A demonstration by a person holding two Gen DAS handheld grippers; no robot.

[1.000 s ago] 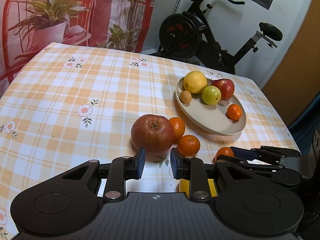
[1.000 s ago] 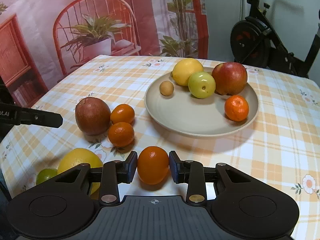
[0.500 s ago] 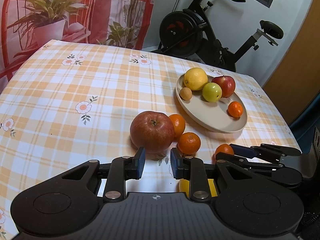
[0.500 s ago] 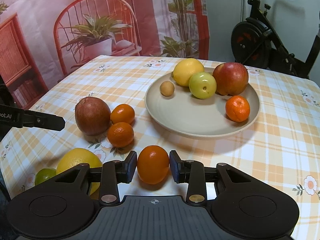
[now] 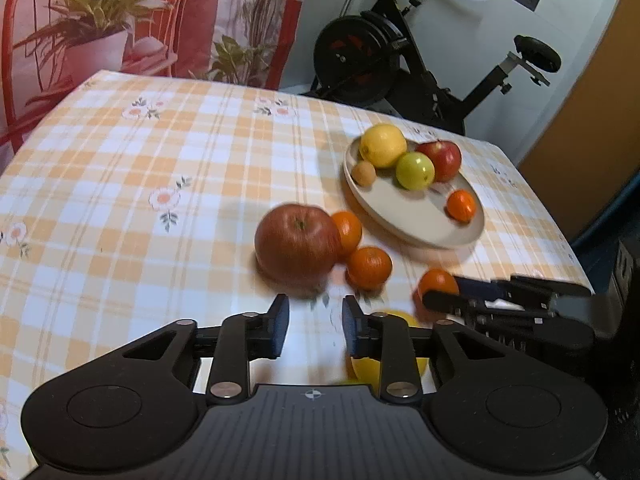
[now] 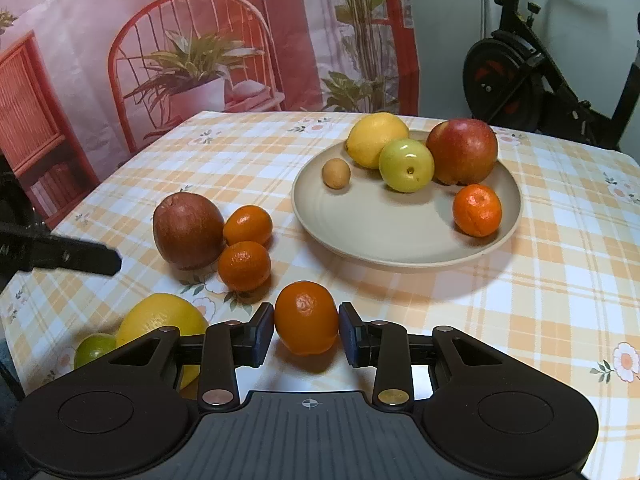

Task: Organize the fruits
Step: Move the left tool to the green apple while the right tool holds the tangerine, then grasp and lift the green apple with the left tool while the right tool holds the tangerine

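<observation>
My right gripper (image 6: 306,330) is shut on an orange tangerine (image 6: 306,317) that sits low over the checked tablecloth, in front of the beige plate (image 6: 380,228). The plate holds a lemon, a green apple, a red apple, a small brown fruit and a tangerine. My left gripper (image 5: 314,326) points at a large red apple (image 5: 296,242); its jaws are opening with nothing between them. Two tangerines (image 5: 369,267) lie against the apple's right side. In the left wrist view the right gripper (image 5: 442,296) shows at the right with its tangerine (image 5: 436,282).
A yellow lemon (image 6: 160,316) and a lime (image 6: 94,350) lie on the table near its front left. The left gripper's finger (image 6: 80,256) reaches in from the left edge. Beyond the table stand an exercise bike (image 5: 400,60) and a printed backdrop.
The left gripper's jaws have parted a little and the left wrist view has shifted slightly, with motion blur. The right gripper has stayed still, shut on its tangerine.
</observation>
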